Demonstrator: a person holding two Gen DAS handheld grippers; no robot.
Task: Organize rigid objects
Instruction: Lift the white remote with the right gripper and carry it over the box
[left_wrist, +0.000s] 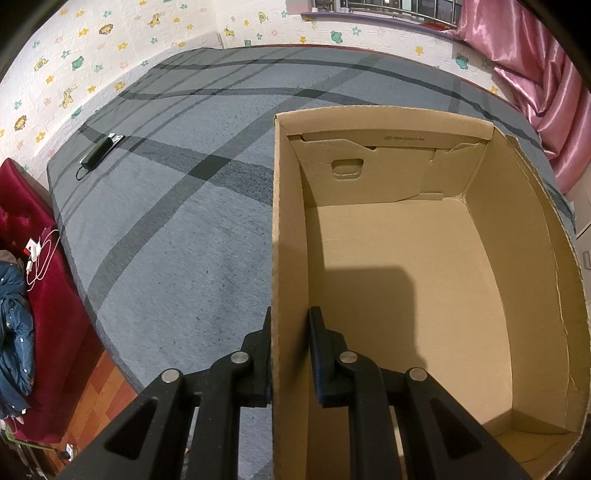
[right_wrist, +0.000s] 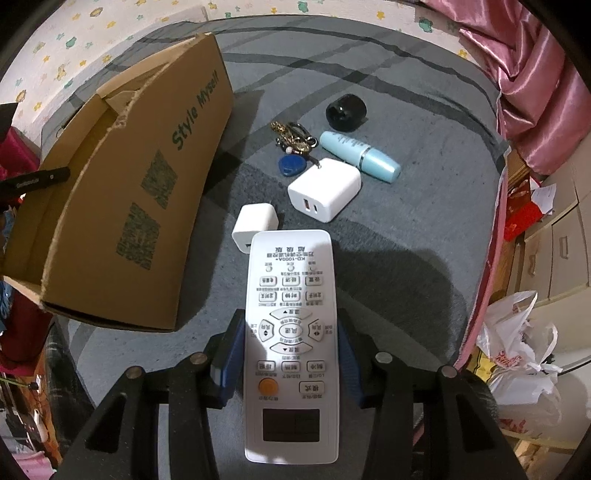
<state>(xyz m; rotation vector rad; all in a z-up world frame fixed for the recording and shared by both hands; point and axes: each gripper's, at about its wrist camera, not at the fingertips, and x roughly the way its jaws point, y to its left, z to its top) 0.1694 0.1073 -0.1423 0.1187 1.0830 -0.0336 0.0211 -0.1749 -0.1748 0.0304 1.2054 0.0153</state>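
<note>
Fingers (right_wrist: 236, 343) of right gripper (right_wrist: 291, 347) steeply downward, clamped on white remote (right_wrist: 291, 314) — left gripper (left_wrist: 290, 347) pinching cardboard box (left_wrist: 290, 221) wall.

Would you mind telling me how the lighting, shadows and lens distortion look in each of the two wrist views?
Left wrist view: strong fisheye bending, dark corners; the hand-held gripper casts a blocky shadow on the cardboard box floor. Right wrist view: same curvature; light glares on the upper part of the white remote, and a broad shadow falls on the grey bedspread beside it.

Remote control (right_wrist: 291, 332) print too small to read — cardboard box (left_wrist: 388, 258) cut off below.
</note>
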